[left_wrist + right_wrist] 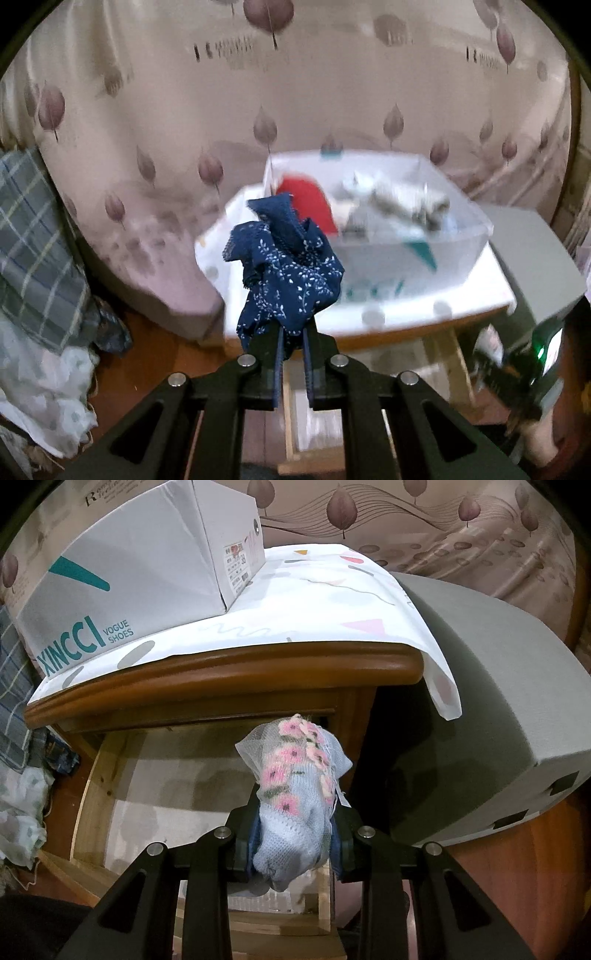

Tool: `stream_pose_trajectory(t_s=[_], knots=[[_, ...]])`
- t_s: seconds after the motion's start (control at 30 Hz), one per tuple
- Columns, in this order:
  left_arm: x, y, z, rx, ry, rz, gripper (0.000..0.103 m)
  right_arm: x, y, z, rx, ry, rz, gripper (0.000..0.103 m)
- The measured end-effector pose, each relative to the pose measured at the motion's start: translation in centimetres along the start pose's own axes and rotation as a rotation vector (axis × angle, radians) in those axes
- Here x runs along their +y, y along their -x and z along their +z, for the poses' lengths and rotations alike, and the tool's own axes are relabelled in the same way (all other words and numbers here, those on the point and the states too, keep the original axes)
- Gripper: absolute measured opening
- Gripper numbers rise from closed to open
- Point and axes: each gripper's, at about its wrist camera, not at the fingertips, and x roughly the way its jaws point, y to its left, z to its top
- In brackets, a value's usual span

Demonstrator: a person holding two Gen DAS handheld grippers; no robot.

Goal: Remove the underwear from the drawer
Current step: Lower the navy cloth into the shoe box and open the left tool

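Leaf-printed curtain fabric hangs behind a wooden cabinet whose worktop [229, 664] is draped with a patterned white cloth [314, 602] and carries an open shoe box [461, 236] holding a red piece and some grey-and-white pieces. Below the worktop edge the drawer [88, 794] stands pulled out, pale-lined and, as far as shows, bare. Left gripper [293, 332] has its jaws clenched on navy underwear [284, 269] with a small white print, bunched upright above the fingertips, with the box beyond and above it in this view. Right gripper [295, 834] has its jaws grasping a pale blue knitted piece [295, 801] with pink flowers, over the open drawer and below the worktop edge. Both garments look clear of the drawer; the box lies ahead of the left gripper, which seems the nearer to it.
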Motion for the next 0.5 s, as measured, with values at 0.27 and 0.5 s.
stream_pose_trajectory(t_s=[0.27, 0.5], knots=[[0.0, -1.3, 6.7, -0.024, -0.007, -0.009, 0.009, 0.1, 0.1, 0.1, -0.001, -0.001, 0.002, 0.027], [0.0, -6.8, 8.3, 0.052, 0.032, -0.012, 0.009, -0.1, 0.0, 0.1, 0.002, -0.008, 0.006, 0.027]])
